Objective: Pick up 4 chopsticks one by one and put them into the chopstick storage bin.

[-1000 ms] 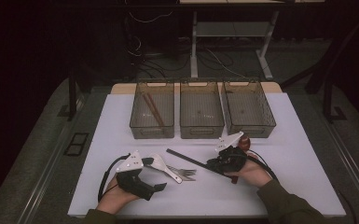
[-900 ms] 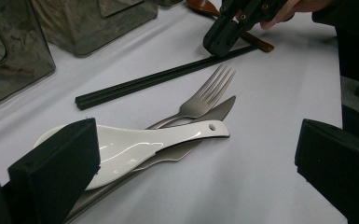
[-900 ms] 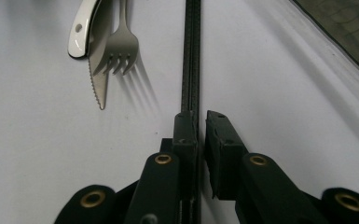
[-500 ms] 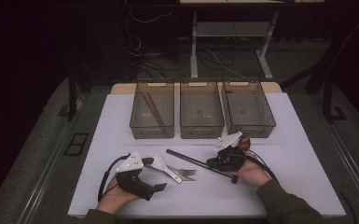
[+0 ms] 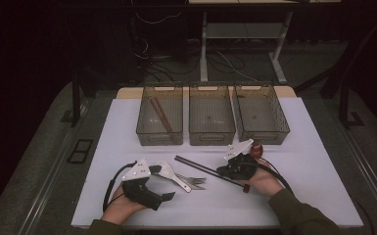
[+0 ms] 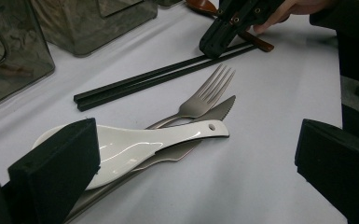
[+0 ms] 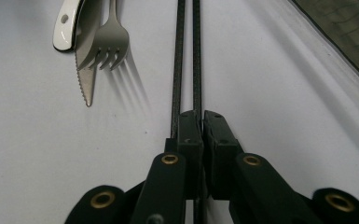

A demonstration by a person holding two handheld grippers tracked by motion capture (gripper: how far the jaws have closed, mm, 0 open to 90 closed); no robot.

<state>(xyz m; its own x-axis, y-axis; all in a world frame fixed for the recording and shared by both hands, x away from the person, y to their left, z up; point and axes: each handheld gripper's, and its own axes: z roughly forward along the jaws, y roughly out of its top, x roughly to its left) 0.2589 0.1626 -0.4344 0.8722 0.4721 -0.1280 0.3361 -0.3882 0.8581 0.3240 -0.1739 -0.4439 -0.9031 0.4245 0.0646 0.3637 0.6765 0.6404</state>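
Note:
A pair of black chopsticks (image 5: 196, 166) lies slantwise on the white table (image 5: 298, 196). My right gripper (image 5: 223, 171) rests on their near end; its jaws have just been closing and now stand shut, with one black chopstick (image 7: 196, 70) pinched between the pads and the other (image 7: 177, 70) running along the left pad. A white spoon (image 6: 135, 144) lies across a fork (image 6: 205, 93) and a knife (image 6: 217, 109), just ahead of my left gripper (image 6: 196, 154). That left gripper (image 5: 162, 182) is open, with nothing between its jaws.
Three clear bins stand in a row at the back: the left bin (image 5: 160, 138) holds brown chopsticks (image 5: 161, 117); the middle bin (image 5: 211, 138) and the right bin (image 5: 263, 136) look bare. A brown wooden spoon (image 5: 256, 148) lies behind my right hand.

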